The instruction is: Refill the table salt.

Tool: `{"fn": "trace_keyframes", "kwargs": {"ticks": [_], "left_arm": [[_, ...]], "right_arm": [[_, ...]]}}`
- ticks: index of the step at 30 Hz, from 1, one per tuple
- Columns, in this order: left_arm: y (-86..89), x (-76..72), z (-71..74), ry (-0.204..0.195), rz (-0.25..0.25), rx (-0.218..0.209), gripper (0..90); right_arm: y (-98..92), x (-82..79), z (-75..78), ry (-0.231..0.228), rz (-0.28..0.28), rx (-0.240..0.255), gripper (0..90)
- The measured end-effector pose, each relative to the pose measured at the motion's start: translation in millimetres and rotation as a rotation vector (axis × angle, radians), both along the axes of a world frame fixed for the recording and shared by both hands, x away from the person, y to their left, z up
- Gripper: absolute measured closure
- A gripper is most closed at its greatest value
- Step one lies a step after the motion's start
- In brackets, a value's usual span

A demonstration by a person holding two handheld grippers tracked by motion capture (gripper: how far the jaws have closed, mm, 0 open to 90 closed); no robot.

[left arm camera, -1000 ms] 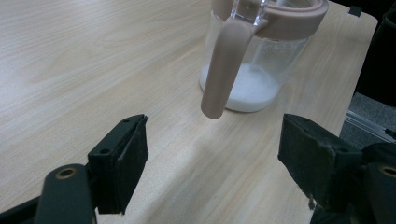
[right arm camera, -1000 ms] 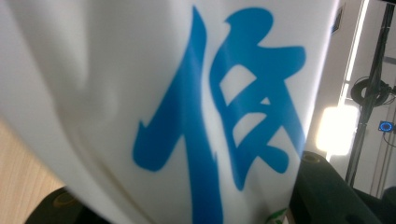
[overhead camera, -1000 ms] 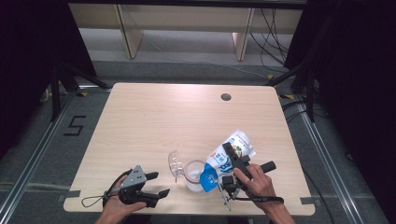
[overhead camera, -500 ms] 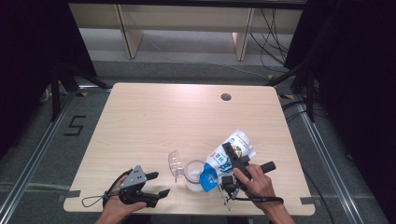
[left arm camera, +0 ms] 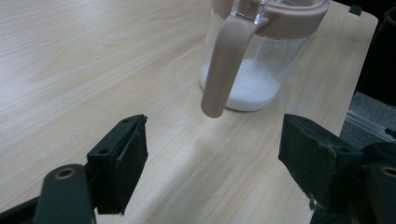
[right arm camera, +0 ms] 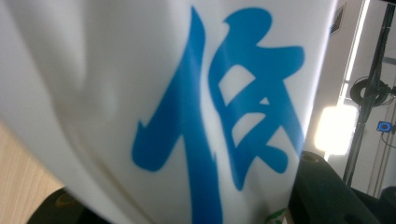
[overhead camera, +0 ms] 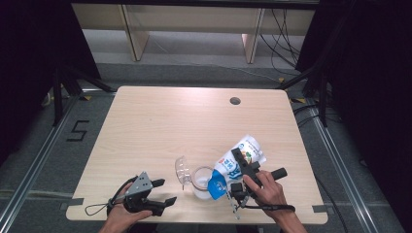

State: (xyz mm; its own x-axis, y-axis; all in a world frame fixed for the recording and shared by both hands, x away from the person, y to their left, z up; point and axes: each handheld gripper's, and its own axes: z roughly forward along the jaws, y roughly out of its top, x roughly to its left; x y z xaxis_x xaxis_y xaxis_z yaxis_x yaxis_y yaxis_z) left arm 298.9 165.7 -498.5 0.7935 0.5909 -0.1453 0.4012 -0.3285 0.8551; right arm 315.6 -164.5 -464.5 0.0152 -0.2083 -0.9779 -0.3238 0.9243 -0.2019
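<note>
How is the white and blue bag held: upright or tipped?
Tipped. The bag, clamped in the right gripper, slants with its blue end down over the mouth of the clear jar, which holds white grains.

Pouch tipped over a clear jar near the table's front edge

A white pouch (overhead camera: 241, 158) with blue print is clamped between the fingers of the right gripper (overhead camera: 241, 171) and tilted, its blue lower end dipping onto the mouth of the jar (overhead camera: 200, 180), its far end raised up and away. The jar is clear with a dusty-pink rim and a pink strap-like handle (left arm camera: 224, 70) hanging down its side; it stands upright with a shallow layer of white grains (left arm camera: 247, 86) at the bottom, just ahead of the spread fingers of the left gripper (left arm camera: 212, 163), untouched by them.
</note>
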Motion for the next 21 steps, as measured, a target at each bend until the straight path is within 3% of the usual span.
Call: {"fn": "trace_keyframes", "kwargs": {"ticks": [3, 8, 13, 16, 18, 21], "left_arm": [[0.0, 0.0, 0.0, 0.0, 0.0, -0.001, 23.3], [0.1, 0.0, 0.0, 0.0, 0.0, 0.0, 23.2], [0.0, -0.3, 0.3, 0.0, 0.006, 0.008, 22.4], [0.2, -0.2, 0.4, 0.0, 0.006, 0.008, 22.0], [-0.2, 0.0, -0.2, -0.002, 0.007, 0.0, 21.8], [0.0, 0.4, -0.3, 0.002, 0.001, -0.002, 21.2]], "right_arm": [[-0.5, -0.5, 0.3, 0.005, -0.011, -0.012, 63.6], [-0.4, -1.0, -2.0, 0.009, -0.018, 0.019, 63.7], [0.5, -1.1, -0.7, 0.002, -0.011, -0.002, 64.0], [0.1, -1.1, -1.5, 0.009, -0.016, 0.01, 64.0], [1.0, -1.6, 0.7, 0.004, -0.016, -0.014, 64.2], [-0.1, -3.0, -2.1, 0.021, -0.038, 0.017, 64.4]]}}
